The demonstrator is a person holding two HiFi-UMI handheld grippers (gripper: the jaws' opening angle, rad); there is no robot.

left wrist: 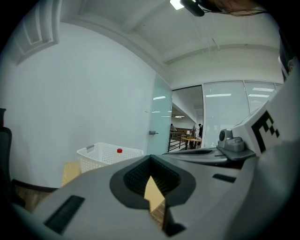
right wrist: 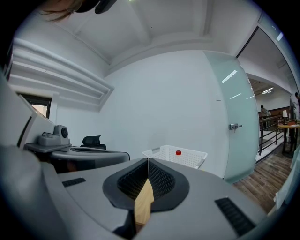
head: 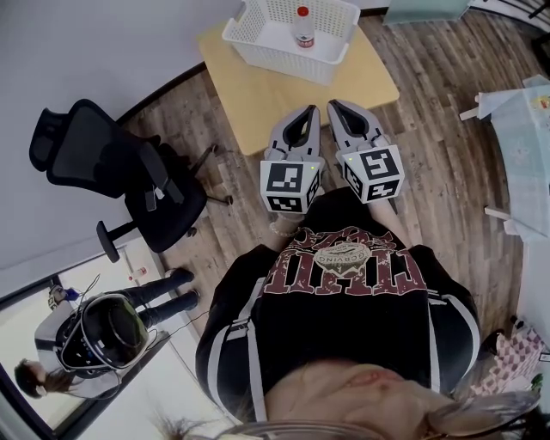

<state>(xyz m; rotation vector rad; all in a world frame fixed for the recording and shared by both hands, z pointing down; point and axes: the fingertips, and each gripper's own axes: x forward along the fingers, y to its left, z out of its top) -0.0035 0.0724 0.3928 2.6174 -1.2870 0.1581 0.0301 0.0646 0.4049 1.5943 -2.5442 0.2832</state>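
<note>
- Left gripper [head: 308, 113] and right gripper [head: 338, 106] are side by side in the middle of the head view, held just in front of the person's chest. Their tips are over the near edge of a small wooden table [head: 284, 99].
- Each gripper's own view shows what the head view cannot. The left gripper [left wrist: 150, 158] has its jaws pressed together at the tips with nothing between them, and only a sliver of tabletop shows through the gap lower down. The right gripper [right wrist: 148, 160] is closed and empty in the same way.
- A white lattice basket [head: 284, 53] stands at the far end of the table, at the top of the frame and well apart from both grippers.
- In the basket stands a clear bottle [head: 302, 26] with a red cap, upright.
- The left gripper view places the basket [left wrist: 101, 157] left of centre, with the bottle's cap [left wrist: 119, 151] just clearing the rim.
- The right gripper view places the basket [right wrist: 180, 157] right of centre, with the cap [right wrist: 178, 153] showing above it.
- Only the gripper views show a frosted glass door [right wrist: 234, 126] and the white wall behind the basket.
- A black office chair [head: 129, 180] stands left of the table on the wood floor, and another person [head: 103, 331] is at the lower left.
- Nothing stands between the grippers and the basket but bare tabletop.
</note>
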